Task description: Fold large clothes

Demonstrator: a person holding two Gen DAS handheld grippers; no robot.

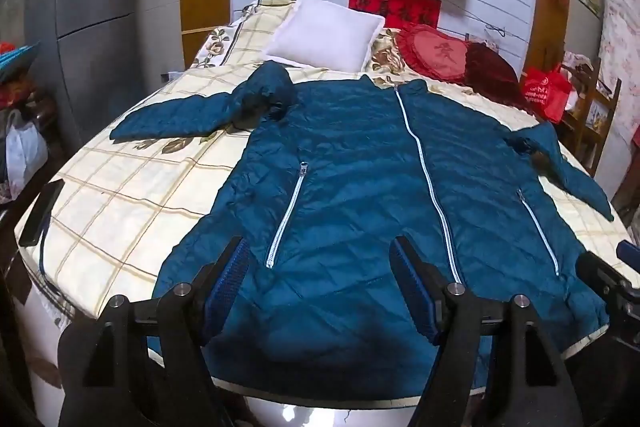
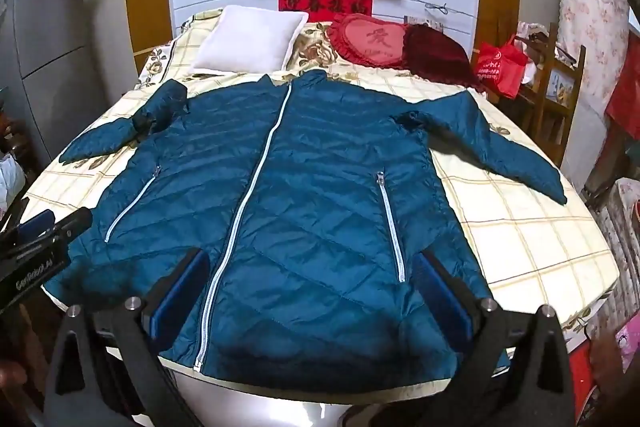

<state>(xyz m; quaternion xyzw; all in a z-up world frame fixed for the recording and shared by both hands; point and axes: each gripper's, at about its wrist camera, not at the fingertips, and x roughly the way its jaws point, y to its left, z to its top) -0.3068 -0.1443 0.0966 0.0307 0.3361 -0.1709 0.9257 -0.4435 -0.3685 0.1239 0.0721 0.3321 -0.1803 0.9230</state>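
jacket point(image 1: 360, 187) flat on bed point(image 1: 120, 195) | both jaws spread, empty | phone point(image 1: 40, 215) — left view only

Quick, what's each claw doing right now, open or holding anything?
Left claw: open, holding nothing, poised above the blue jacket.
Right claw: open, holding nothing, above the same jacket's hem.

Quilted, faintly glossy teal jacket point(image 1: 360, 167) lies on a matt checked cotton bedsheet point(image 1: 120, 195).
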